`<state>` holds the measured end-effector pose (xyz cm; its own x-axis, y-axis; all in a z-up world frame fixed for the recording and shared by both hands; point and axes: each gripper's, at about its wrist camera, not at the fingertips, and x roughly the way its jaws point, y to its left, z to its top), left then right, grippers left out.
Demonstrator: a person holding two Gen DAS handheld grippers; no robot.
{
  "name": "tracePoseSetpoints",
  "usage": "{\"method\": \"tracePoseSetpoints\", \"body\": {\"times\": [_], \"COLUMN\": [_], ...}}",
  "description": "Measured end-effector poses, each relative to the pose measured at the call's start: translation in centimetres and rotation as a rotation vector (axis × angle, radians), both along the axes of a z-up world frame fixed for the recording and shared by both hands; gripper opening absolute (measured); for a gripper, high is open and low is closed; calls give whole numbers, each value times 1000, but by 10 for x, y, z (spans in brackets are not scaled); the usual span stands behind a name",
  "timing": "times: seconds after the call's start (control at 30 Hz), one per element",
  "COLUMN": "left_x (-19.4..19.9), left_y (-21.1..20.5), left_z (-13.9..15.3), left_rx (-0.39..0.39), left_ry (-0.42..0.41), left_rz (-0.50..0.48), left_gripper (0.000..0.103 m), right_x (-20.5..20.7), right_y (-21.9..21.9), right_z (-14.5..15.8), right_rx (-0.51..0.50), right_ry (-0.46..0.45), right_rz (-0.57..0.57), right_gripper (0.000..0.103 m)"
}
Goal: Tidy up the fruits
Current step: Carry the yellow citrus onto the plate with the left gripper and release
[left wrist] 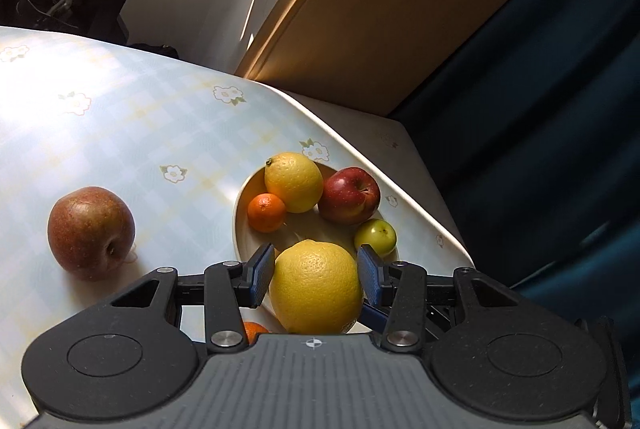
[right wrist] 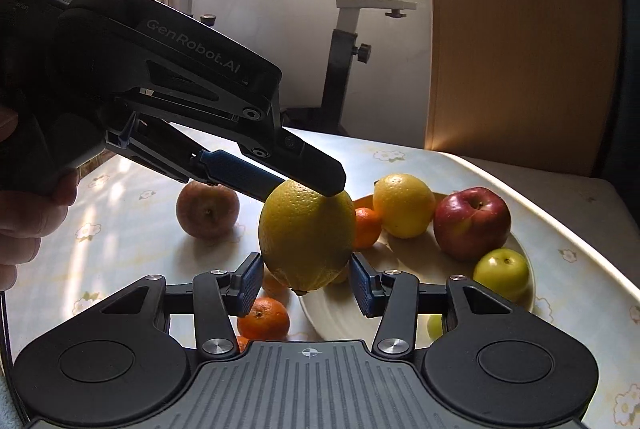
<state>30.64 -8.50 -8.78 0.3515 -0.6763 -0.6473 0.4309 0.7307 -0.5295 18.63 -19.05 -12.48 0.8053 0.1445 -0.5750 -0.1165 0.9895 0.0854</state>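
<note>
My left gripper is shut on a large yellow lemon and holds it over the near edge of the cream plate. In the right wrist view the left gripper comes in from the upper left, gripping that lemon by its top. My right gripper is open, its pads on either side of the lemon's lower end, not clearly touching. The plate holds a second lemon, a red apple, a mandarin and a green fruit.
A brownish apple lies on the flowered tablecloth left of the plate. Loose mandarins lie on the cloth in front of the plate. The table edge runs just right of the plate. An exercise bike stands behind.
</note>
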Motion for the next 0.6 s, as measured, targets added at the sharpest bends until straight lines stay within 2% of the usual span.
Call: {"method": "tracePoseSetpoints", "body": {"times": [0.13, 0.27, 0.6], "left_x": [20, 34, 55], "left_y": [-33, -53, -80], "left_z": [-9, -22, -43], "left_rx": [19, 32, 70], "left_ry": [18, 50, 73], "left_rz": [-50, -60, -80], "left_gripper": [48, 48, 48], "right_x": [15, 28, 48], "right_y": [-26, -46, -60], "right_z": [-8, -19, -36], "right_rx": [-3, 6, 30], "right_ry": [38, 73, 139], "right_rz": [-29, -37, -66], "right_gripper": [43, 44, 44]}}
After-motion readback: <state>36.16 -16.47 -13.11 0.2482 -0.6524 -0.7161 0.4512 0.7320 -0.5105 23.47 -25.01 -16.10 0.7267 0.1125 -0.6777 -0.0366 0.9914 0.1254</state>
